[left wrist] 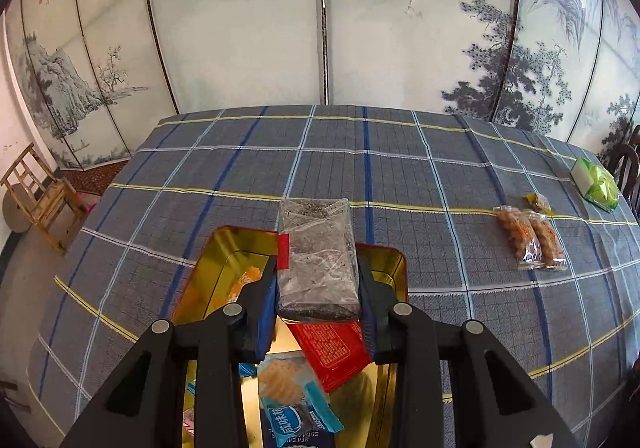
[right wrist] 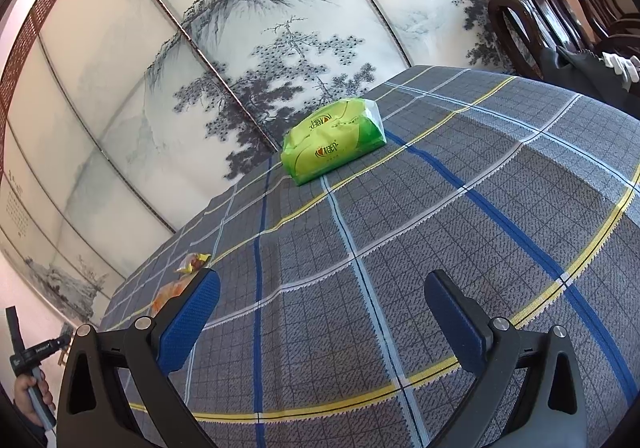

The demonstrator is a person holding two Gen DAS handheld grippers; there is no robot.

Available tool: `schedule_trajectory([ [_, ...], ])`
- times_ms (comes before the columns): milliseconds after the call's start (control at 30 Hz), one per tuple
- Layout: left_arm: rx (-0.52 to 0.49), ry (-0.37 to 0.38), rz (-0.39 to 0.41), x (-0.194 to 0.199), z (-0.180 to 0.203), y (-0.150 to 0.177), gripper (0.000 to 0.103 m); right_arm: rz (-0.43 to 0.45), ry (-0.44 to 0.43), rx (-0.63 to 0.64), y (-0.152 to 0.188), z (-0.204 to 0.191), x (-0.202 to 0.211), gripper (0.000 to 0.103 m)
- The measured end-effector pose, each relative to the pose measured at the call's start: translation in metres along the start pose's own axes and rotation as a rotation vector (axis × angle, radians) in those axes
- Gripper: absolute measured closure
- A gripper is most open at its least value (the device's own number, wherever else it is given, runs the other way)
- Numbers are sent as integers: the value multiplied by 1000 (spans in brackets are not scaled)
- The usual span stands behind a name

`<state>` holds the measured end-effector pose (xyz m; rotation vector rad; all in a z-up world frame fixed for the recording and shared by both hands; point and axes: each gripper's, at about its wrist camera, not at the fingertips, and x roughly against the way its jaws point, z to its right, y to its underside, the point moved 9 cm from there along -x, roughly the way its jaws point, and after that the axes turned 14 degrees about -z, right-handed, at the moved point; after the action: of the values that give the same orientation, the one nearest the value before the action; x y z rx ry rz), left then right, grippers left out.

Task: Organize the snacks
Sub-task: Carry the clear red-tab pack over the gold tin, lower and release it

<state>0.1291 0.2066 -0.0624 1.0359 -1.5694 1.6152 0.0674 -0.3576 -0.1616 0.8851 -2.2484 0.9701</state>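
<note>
Left wrist: jaws clamping crinkly clear packet (left wrist: 318, 260) above gold tin (left wrist: 224, 248); right jaws wide.

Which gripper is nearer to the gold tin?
Left. The left gripper holds a dark snack pack right above the gold tin; the right gripper hangs open over bare tablecloth.

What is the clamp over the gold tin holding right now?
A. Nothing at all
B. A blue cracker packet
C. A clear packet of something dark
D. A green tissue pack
C: the left gripper is pinched on a clear packet of dark filling above the gold tin; the blue cracker packet lies inside the tin.
</note>
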Motion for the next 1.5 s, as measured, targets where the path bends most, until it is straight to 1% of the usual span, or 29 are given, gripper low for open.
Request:
schedule_trajectory([
  [300, -18, 52, -115, -33, 15, 10, 72, -2, 1, 2, 1, -1, -1, 0],
  [533, -29, 46, -163, -49, 21, 15, 72, -1, 0, 1, 1, -1, -1, 0],
  [833, -16, 40, -201, -62, 23, 12, 72, -2, 0, 2, 1, -2, -1, 0],
  [1033, -7, 28, -222, -72, 22, 15, 72, -2, 1, 2, 1, -2, -1, 0],
  [1333, -4, 27, -228, -75, 23, 15, 72, -2, 1, 1, 1, -3, -2, 0],
  [1400, 5, 41, -223, -74, 22, 15, 72, -3, 1, 1, 1, -3, -2, 0],
  [1433, 8, 54, -221, -73, 22, 15, 70, -3, 0, 2, 1, -3, -2, 0],
  [1500, 28, 70, -210, -66, 21, 15, 61, -6, 2, 2, 2, -4, -3, 0],
])
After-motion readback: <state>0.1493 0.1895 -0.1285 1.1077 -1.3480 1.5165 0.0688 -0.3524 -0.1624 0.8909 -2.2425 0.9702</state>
